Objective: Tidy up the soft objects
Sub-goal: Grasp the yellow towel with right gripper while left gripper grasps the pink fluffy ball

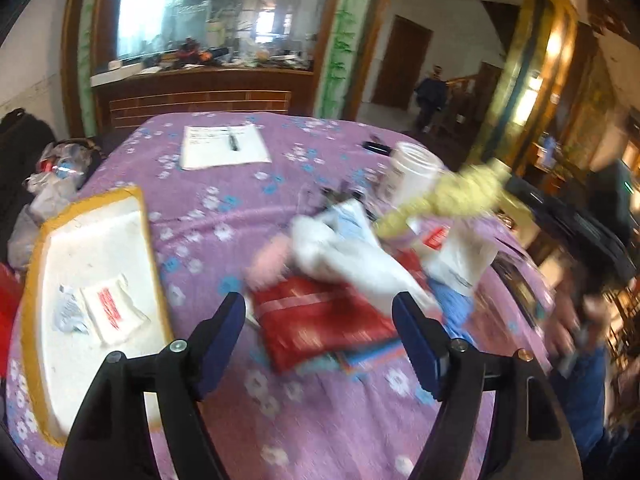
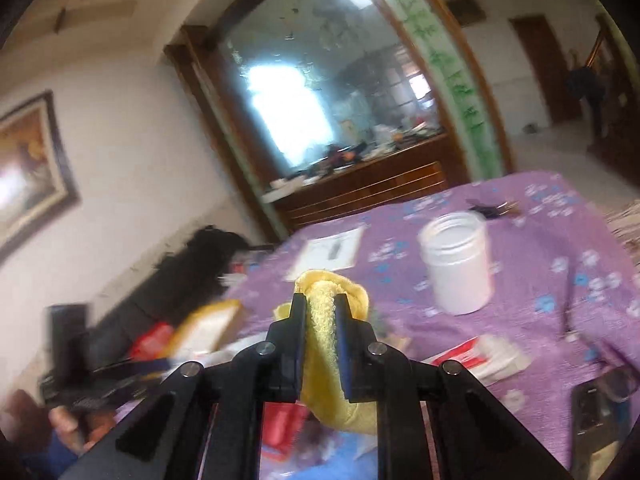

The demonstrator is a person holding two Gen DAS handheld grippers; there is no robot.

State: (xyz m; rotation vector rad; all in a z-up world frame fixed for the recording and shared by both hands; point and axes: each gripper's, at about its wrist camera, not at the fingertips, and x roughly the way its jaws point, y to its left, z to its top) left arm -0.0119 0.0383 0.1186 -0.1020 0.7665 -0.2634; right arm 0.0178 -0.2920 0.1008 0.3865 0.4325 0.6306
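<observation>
Cloth fills the middle of the left wrist view: a loose pile (image 1: pixel 344 256) of white, pink and blue pieces lies on the purple flowered tablecloth (image 1: pixel 224 216), with a folded red towel (image 1: pixel 320 320) at its near edge. The left gripper (image 1: pixel 320 320) hangs over that towel with its tongs wide apart and nothing between them. To its left sits a white foam tray (image 1: pixel 96 248) holding only two small packets, so by my reading little sorting is done. A yellow cloth (image 1: pixel 452 196) is blurred in the air beside a white jar (image 1: pixel 416 176). From the right wrist view, the right gripper (image 2: pixel 320 304) has its tongs clamped on that yellow cloth (image 2: pixel 324 320), lifted off the table with the jar (image 2: pixel 456 260) beyond. Judging by this, one piece is in transit and the pile is left to do.
</observation>
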